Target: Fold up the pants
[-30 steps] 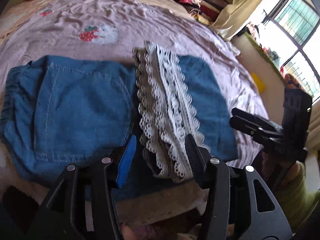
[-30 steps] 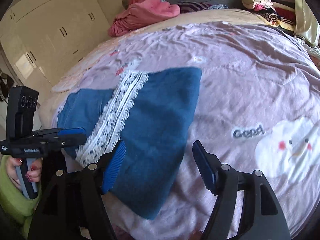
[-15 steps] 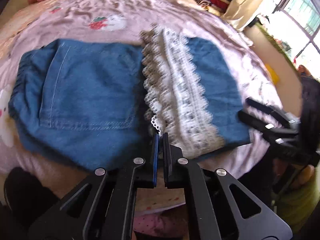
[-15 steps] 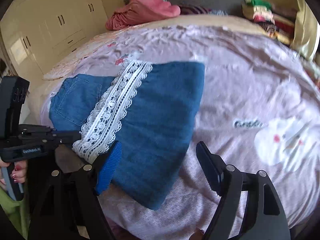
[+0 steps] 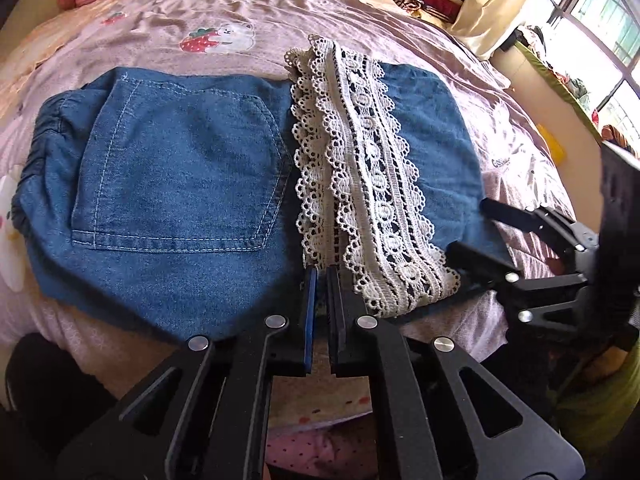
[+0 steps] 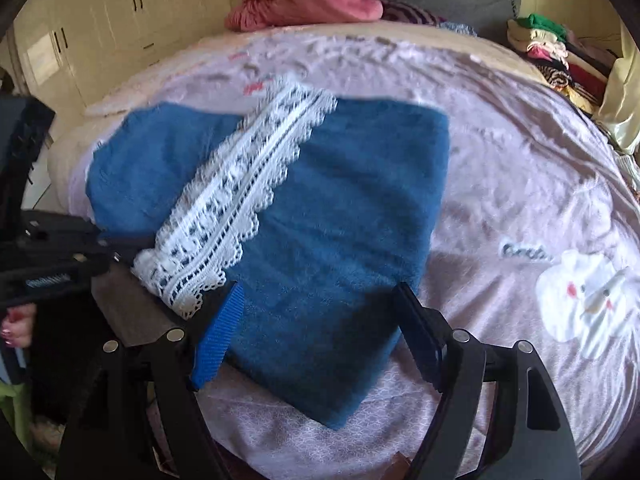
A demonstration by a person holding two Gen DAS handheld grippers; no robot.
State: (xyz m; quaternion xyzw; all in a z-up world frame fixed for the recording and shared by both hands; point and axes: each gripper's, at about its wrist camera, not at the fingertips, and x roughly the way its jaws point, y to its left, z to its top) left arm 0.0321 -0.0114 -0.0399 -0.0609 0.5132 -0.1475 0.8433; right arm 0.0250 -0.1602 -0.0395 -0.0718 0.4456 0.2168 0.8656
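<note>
- The bed (image 5: 360, 12) carries everything, covered by a wrinkled pink sheet (image 6: 520, 168) printed with a strawberry and cartoon figures.
- At the bed's far edge lie a pink bundle of cloth (image 6: 308, 4) and a stack of folded clothes (image 6: 556, 52); cream cabinets (image 6: 120, 20) stand beyond the left side, and a bright window (image 5: 604, 36) lies off to the right.
- The pants (image 5: 180, 184) are blue denim, lying flat near the bed's near edge, folded so a band of white lace trim (image 5: 364, 176) crosses the middle; a stitched back pocket faces up on the left part.
- The left gripper (image 5: 322, 276) sits at the near edge of the pants by the lace's lower end, jaws clenched almost together; whether any cloth is caught between them cannot be told.
- The right gripper (image 6: 320, 320) hovers over the denim's near right corner, jaws released and spread wide.
- Bare sheet lies to the right of the pants and beyond them towards the far edge.
</note>
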